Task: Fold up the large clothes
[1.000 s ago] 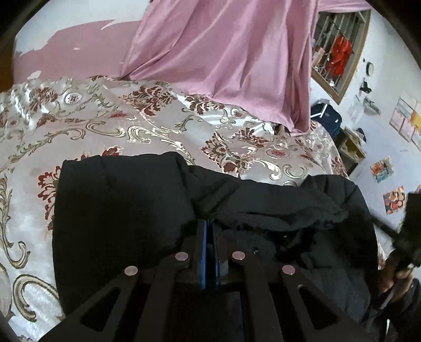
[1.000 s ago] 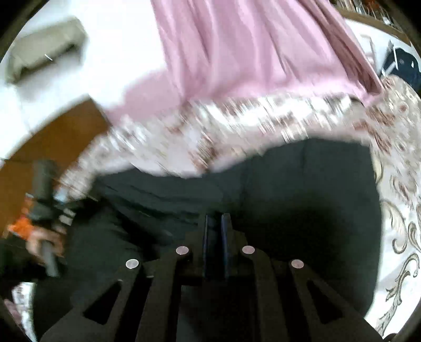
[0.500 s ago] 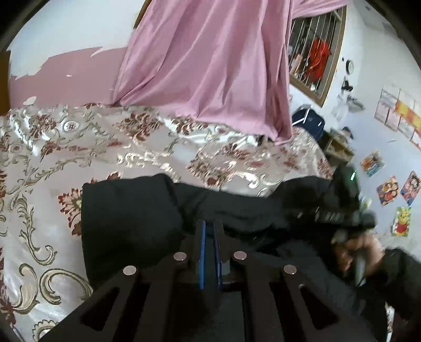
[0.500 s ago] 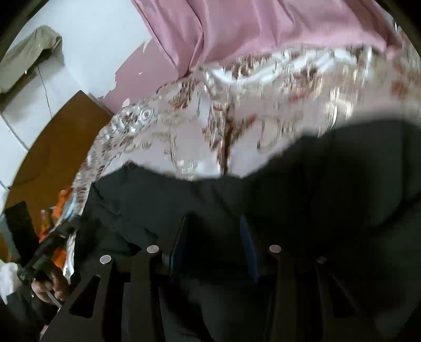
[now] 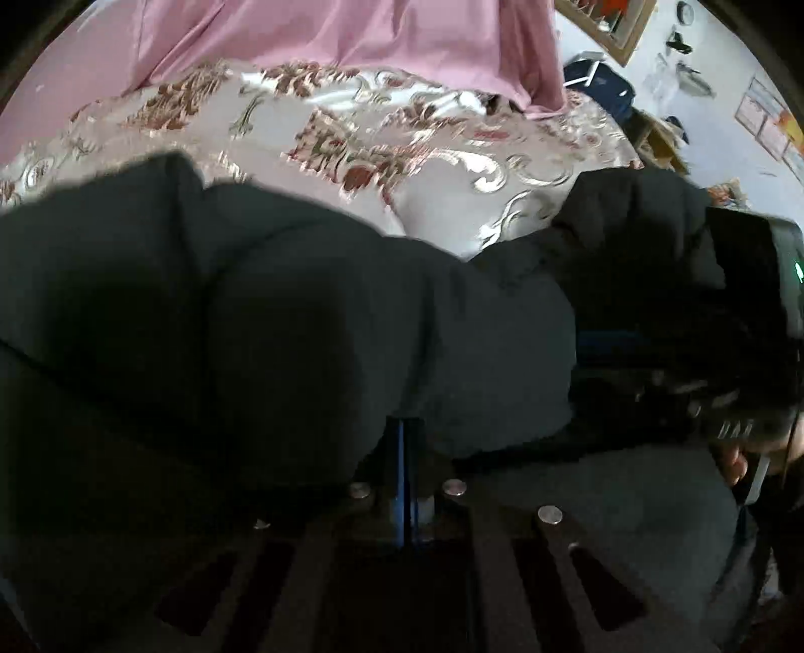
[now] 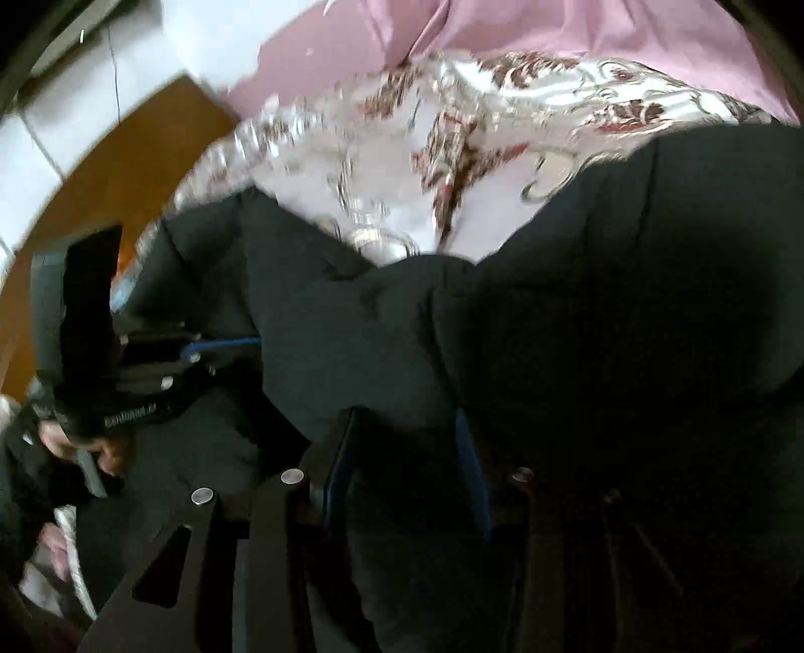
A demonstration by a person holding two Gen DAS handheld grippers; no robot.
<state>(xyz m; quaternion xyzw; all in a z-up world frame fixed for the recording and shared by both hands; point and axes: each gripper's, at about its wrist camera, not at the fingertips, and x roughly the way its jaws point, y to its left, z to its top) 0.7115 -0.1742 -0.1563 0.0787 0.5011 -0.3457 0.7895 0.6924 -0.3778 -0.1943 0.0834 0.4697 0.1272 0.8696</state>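
Note:
A large black garment (image 5: 311, 321) lies bunched on a floral satin bedspread (image 5: 452, 150). My left gripper (image 5: 404, 437) points down into it. Its blue pads are shut together, pinching a thick fold of the black cloth that bulges over and hides the tips. My right gripper (image 6: 407, 437) stands open, its blue pads well apart, with black cloth (image 6: 628, 281) lying loose between and under them. Each gripper shows in the other's view: the right gripper (image 5: 603, 341) at the garment's right end, the left gripper (image 6: 221, 346) at its left end. Both are held by hands.
A pink curtain (image 5: 402, 35) hangs over the far side of the bed. A wooden headboard (image 6: 115, 176) rises at the left of the right wrist view. Shelves, a dark bag (image 5: 598, 80) and posters stand by the wall at far right.
The right gripper's jaws went from shut to apart and stay apart. Both grippers have dropped closer to the garment and nearer each other. The black cloth now bulges over the left gripper's tips.

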